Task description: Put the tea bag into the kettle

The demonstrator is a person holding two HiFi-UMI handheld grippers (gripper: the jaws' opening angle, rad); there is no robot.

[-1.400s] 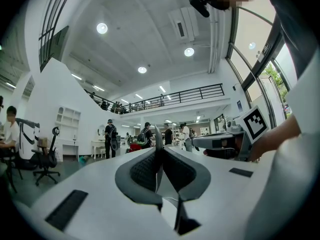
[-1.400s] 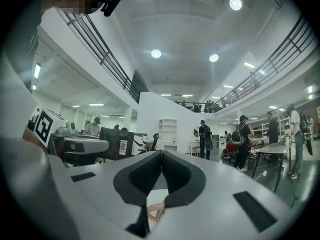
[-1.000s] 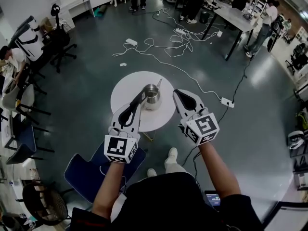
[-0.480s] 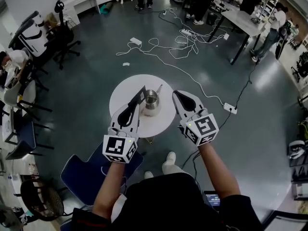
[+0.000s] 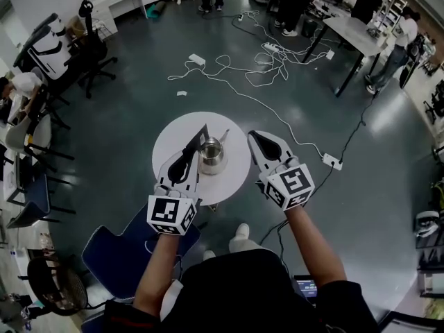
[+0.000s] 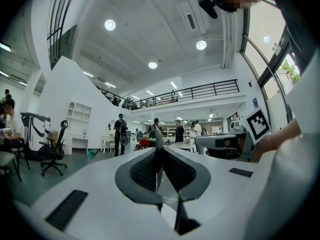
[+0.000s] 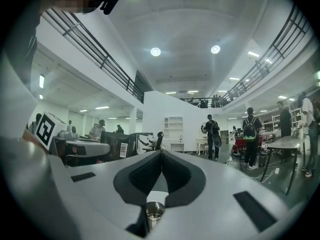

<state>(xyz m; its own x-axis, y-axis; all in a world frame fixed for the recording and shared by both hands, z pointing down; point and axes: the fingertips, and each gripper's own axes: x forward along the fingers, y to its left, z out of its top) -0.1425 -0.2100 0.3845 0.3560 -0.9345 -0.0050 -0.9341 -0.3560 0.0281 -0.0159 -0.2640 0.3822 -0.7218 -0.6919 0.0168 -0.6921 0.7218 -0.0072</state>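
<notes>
A steel kettle stands open-topped near the middle of a small round white table. My left gripper is shut on a dark flat tea bag, which points up and away beside the kettle's left rim. In the left gripper view the tea bag is a thin edge pinched between the pads, with its string hanging below. My right gripper hovers at the table's right edge, shut and empty. Below its closed jaws, the right gripper view shows the kettle.
A blue chair stands at my lower left. White cables and a power strip lie on the grey floor beyond the table. Office chairs line the left side, and a desk with people is at the far right.
The table and kettle have drifted down and left in the head view. The tea bag's tip now stands beyond the kettle's left rim. Both grippers stay shut.
</notes>
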